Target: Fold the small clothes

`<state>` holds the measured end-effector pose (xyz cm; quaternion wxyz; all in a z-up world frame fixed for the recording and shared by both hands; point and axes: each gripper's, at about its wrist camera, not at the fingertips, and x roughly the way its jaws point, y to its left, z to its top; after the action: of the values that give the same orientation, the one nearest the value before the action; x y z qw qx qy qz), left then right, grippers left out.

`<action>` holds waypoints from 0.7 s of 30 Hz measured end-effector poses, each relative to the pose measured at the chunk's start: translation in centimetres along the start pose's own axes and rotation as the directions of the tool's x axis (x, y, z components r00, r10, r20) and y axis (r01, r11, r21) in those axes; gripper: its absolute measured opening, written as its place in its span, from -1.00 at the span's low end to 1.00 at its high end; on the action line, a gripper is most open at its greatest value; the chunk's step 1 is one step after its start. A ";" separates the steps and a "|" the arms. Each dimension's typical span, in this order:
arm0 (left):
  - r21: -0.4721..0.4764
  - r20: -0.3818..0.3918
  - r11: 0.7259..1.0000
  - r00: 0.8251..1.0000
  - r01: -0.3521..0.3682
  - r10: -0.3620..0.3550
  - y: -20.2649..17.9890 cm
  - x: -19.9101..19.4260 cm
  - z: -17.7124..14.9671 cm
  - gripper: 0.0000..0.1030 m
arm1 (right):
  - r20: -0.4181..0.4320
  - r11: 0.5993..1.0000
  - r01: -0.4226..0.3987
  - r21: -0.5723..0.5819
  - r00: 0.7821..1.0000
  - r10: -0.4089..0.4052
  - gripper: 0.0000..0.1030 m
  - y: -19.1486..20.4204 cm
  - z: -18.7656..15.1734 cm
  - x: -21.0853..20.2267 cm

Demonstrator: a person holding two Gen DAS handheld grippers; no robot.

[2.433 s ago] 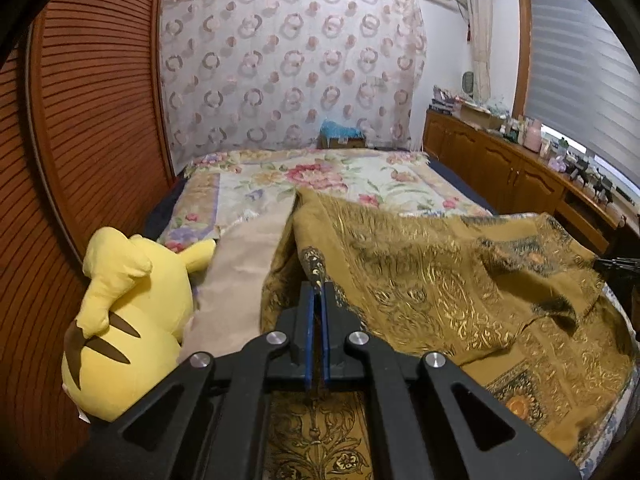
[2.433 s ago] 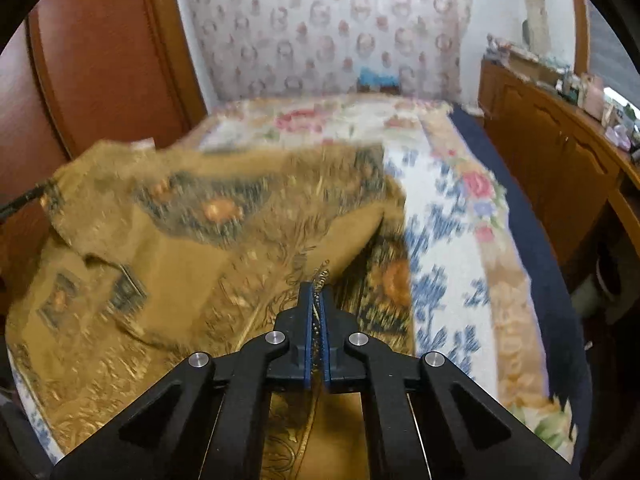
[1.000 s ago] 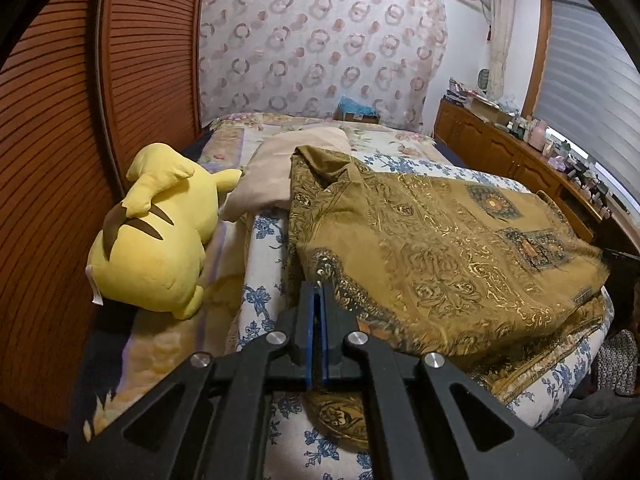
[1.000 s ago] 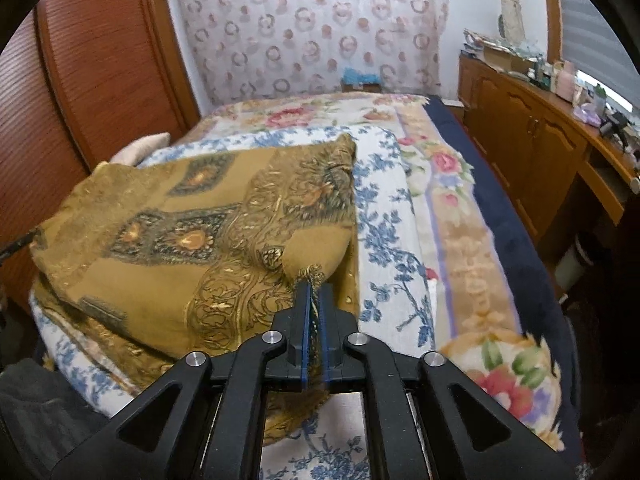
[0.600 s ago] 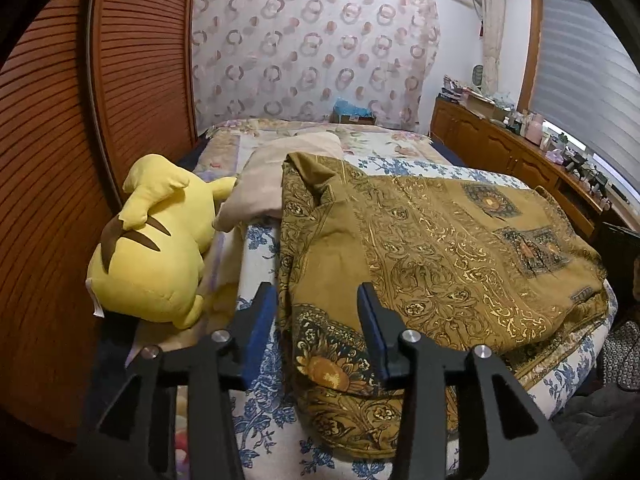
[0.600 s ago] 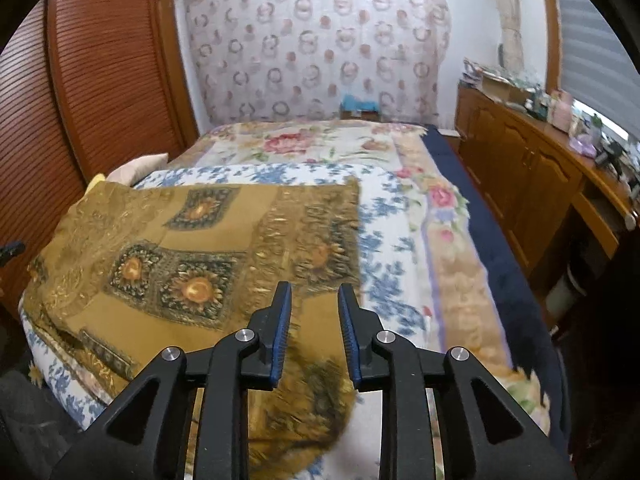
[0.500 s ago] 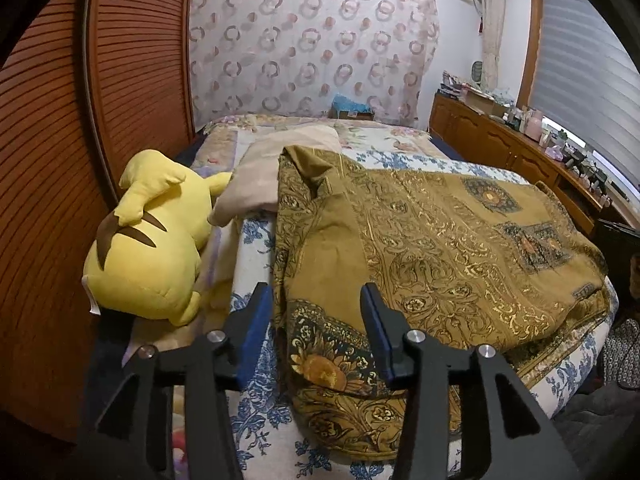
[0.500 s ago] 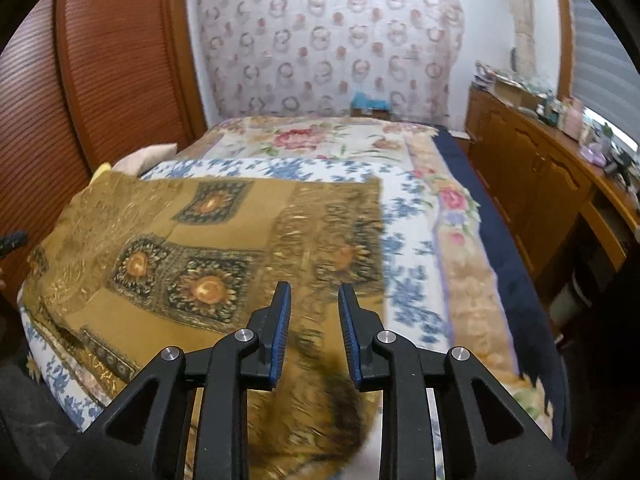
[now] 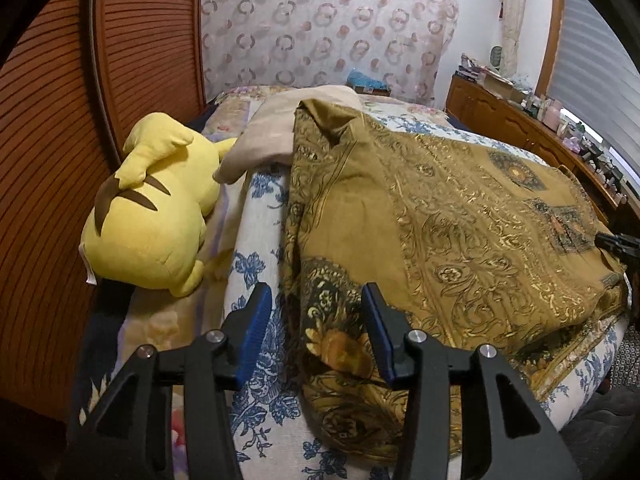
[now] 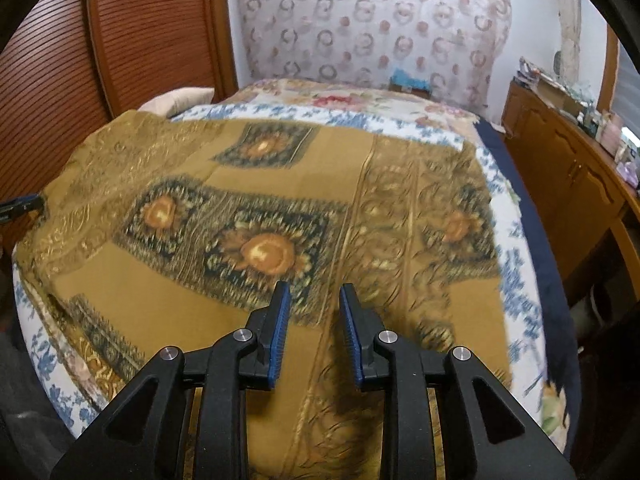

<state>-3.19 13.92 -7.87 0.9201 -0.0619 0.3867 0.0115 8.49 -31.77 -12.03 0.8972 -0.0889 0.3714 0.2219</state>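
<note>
A golden-brown patterned cloth (image 9: 448, 216) lies spread on the bed, folded over itself, its near edge hanging toward me; it also fills the right wrist view (image 10: 280, 216). My left gripper (image 9: 316, 304) is open and empty, just above the cloth's near left corner. My right gripper (image 10: 314, 300) is open and empty above the cloth's near right part. The tip of the right gripper shows at the right edge of the left wrist view (image 9: 618, 242), and the left gripper's tip at the left edge of the right wrist view (image 10: 22, 204).
A yellow plush toy (image 9: 152, 216) lies left of the cloth by the wooden louvred wall (image 9: 52, 152). A beige pillow (image 9: 280, 128) lies behind it. The blue-flowered bedspread (image 9: 256, 232) covers the bed. A wooden cabinet (image 10: 576, 184) runs along the right.
Both grippers were shut on the cloth's edge, pulled it toward me and laid it down. Both then opened and let go; the cloth now rests flat on the bed.
</note>
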 end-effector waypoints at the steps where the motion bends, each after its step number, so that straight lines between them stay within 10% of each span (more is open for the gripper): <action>1: 0.000 -0.002 1.000 1.000 0.001 -0.001 0.0 0.1 -0.1 -0.12 | -0.005 1.000 0.002 -0.002 1.000 -0.002 -0.53 0.3 -0.6 0.1; 21: 0.005 -0.029 1.000 1.000 -0.010 0.010 0.0 0.8 -0.9 -0.12 | 0.067 1.000 0.008 0.016 0.998 -0.009 -0.37 2.4 -4.1 -1.5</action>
<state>-3.29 13.74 -9.08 0.9144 -0.0579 0.4003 0.0141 3.81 -31.45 -13.88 0.9107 -0.0758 0.3424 0.2181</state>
